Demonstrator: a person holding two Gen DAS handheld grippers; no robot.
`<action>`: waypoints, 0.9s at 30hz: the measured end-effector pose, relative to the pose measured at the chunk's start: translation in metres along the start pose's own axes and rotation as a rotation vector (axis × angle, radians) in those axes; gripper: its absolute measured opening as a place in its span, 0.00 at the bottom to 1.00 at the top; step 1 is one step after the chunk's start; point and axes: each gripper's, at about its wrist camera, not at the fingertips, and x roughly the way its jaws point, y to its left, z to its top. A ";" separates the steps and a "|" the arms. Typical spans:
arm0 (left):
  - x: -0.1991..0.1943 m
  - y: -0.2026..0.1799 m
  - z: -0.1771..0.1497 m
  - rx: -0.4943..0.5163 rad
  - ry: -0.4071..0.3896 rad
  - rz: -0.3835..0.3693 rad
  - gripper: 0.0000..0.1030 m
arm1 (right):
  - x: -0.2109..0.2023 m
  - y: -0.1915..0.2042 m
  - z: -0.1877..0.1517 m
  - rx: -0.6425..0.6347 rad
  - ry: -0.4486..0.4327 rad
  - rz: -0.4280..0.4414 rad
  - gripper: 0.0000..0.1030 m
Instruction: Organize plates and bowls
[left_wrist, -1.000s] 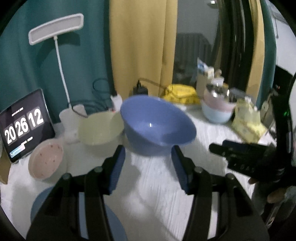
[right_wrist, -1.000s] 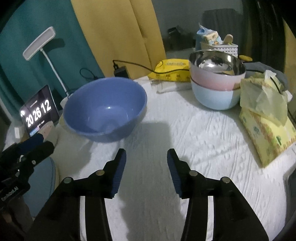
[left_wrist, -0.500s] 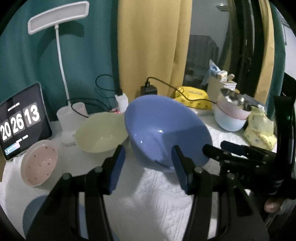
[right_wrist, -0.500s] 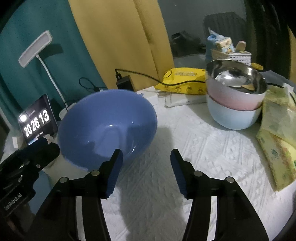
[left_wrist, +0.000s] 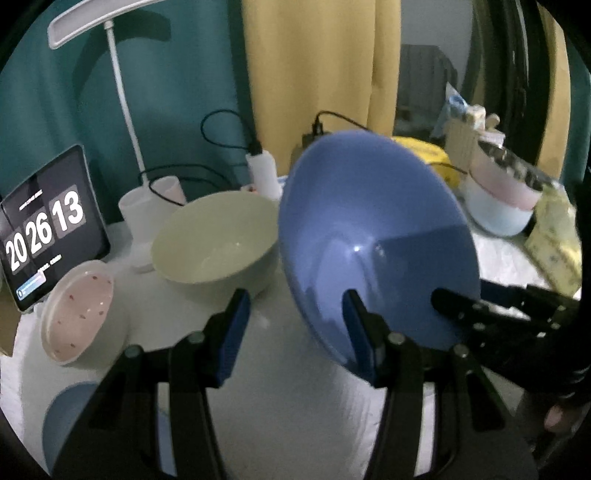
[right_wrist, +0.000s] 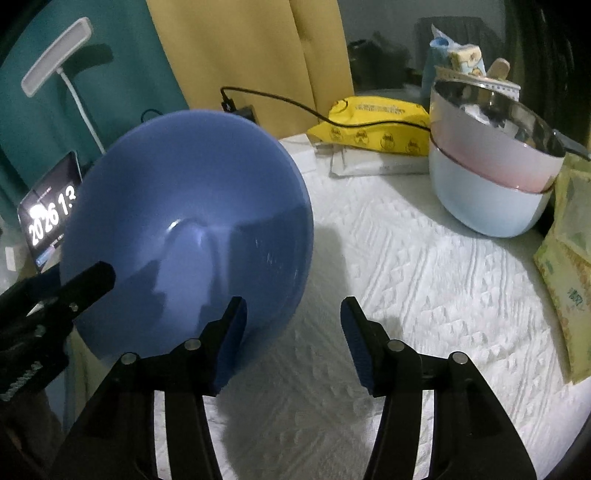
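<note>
A big blue bowl (left_wrist: 373, 229) (right_wrist: 184, 221) stands tipped on the white cloth, its opening turned toward both cameras. My left gripper (left_wrist: 295, 332) is open at its lower left rim: the right finger is over the inside, the left finger outside, pads clear. My right gripper (right_wrist: 291, 332) is at the lower right rim, left finger over the inside. Its jaws are closing, the rim between them and not pressed. Each gripper also shows in the other view, the right gripper (left_wrist: 461, 295) and the left gripper (right_wrist: 74, 280). A pale green bowl (left_wrist: 218, 251) sits behind.
A small pink bowl (left_wrist: 79, 310) and a blue plate (left_wrist: 70, 417) lie at the left. Stacked pink and light blue bowls (right_wrist: 491, 166) stand at the right. A tablet clock (left_wrist: 44, 229), lamp, cables, yellow packet (right_wrist: 373, 122) and tissue pack (right_wrist: 569, 251) line the edges.
Both grippers came down and forward to the blue bowl. Its rim now lies between each pair of jaws, and the bowl has tipped toward the cameras.
</note>
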 end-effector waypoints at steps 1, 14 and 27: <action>0.000 -0.001 -0.001 0.008 -0.003 0.003 0.51 | 0.000 0.000 0.000 0.001 0.002 0.003 0.50; -0.003 -0.009 -0.005 0.037 0.027 -0.053 0.29 | -0.011 0.010 0.000 -0.029 -0.029 0.006 0.17; -0.028 -0.007 -0.009 0.016 0.016 -0.084 0.29 | -0.041 0.013 -0.002 -0.034 -0.059 -0.005 0.17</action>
